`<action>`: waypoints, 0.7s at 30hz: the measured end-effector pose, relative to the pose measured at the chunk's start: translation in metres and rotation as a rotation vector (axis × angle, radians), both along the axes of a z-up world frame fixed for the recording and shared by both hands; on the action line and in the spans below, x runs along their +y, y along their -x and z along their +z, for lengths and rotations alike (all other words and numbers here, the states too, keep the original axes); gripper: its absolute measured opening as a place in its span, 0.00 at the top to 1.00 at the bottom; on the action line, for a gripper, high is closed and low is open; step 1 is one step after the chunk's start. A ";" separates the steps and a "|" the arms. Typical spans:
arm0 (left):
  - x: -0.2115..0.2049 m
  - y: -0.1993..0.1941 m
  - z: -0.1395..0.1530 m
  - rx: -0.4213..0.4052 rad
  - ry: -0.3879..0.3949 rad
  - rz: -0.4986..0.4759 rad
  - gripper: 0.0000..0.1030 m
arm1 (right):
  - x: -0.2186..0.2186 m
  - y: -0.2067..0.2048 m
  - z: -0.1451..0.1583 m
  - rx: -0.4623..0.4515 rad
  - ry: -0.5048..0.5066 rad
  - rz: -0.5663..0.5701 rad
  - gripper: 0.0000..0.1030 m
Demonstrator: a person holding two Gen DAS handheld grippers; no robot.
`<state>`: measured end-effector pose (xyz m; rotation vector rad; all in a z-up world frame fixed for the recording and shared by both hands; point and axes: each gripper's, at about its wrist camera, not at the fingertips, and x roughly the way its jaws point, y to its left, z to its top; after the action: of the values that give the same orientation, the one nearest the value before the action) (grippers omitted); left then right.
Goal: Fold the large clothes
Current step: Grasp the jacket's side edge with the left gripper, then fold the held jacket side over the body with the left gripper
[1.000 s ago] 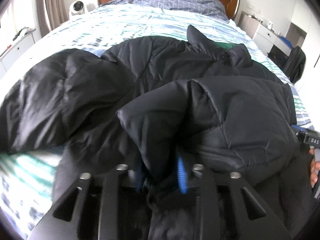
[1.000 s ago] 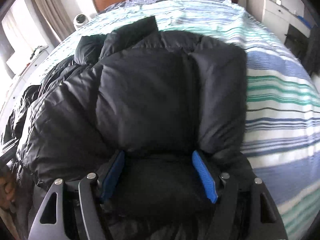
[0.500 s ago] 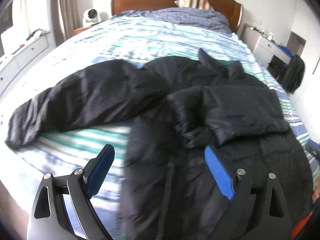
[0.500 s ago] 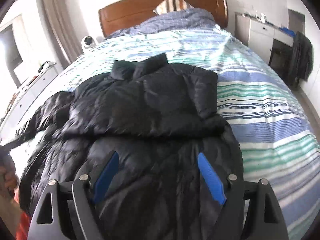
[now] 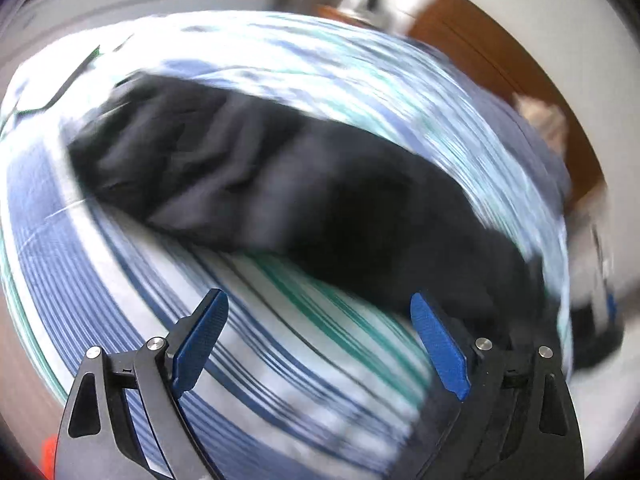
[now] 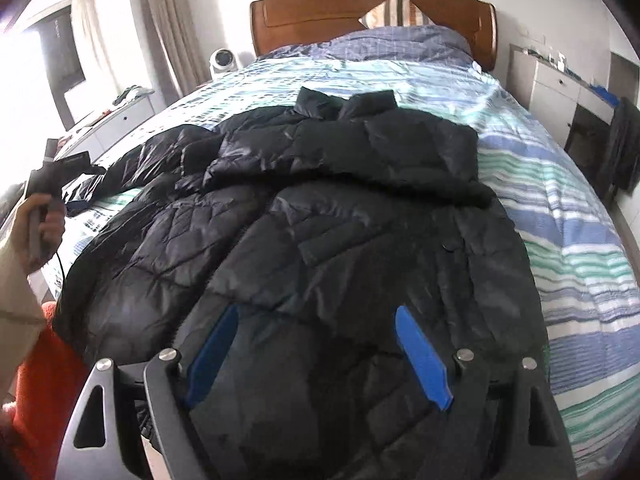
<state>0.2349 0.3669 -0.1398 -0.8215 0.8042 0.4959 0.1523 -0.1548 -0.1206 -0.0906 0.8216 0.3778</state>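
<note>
A black puffer jacket (image 6: 340,208) is lying spread across the striped bed (image 6: 568,240), collar towards the headboard (image 6: 360,12), one sleeve trailing towards the left edge. The left claw (image 5: 320,344) is hanging wide and empty over bare sheet; the right claw (image 6: 316,356) is hovering wide above the hem, gripping nothing.

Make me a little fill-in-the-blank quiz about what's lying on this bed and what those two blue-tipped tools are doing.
1. The black puffer jacket lies on a bed with a ____ cover.
2. The right gripper has its jaws ____, with nothing clamped.
3. The left gripper hangs over the striped cover, beside the jacket's ____.
4. The headboard is made of ____.

Missing words: striped; open; sleeve; wood
</note>
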 end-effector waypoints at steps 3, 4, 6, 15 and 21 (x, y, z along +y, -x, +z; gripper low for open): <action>0.041 0.010 -0.020 0.013 0.064 0.173 0.10 | 0.010 0.000 0.002 0.001 -0.012 0.020 0.19; 0.051 0.012 -0.026 0.002 0.081 0.217 0.10 | 0.014 0.001 0.002 0.003 -0.015 0.027 0.19; 0.061 0.013 -0.030 -0.011 0.084 0.260 0.10 | 0.023 0.003 -0.001 0.014 -0.010 0.051 0.19; 0.058 -0.007 -0.016 0.091 -0.102 0.209 0.94 | 0.037 0.009 -0.016 0.068 -0.021 0.090 0.19; -0.007 -0.035 0.064 0.027 -0.430 0.033 0.96 | 0.034 0.015 -0.011 0.053 -0.045 0.092 0.19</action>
<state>0.2702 0.3596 -0.0761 -0.4309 0.6766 0.6815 0.1376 -0.1212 -0.1313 -0.0768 0.8623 0.4865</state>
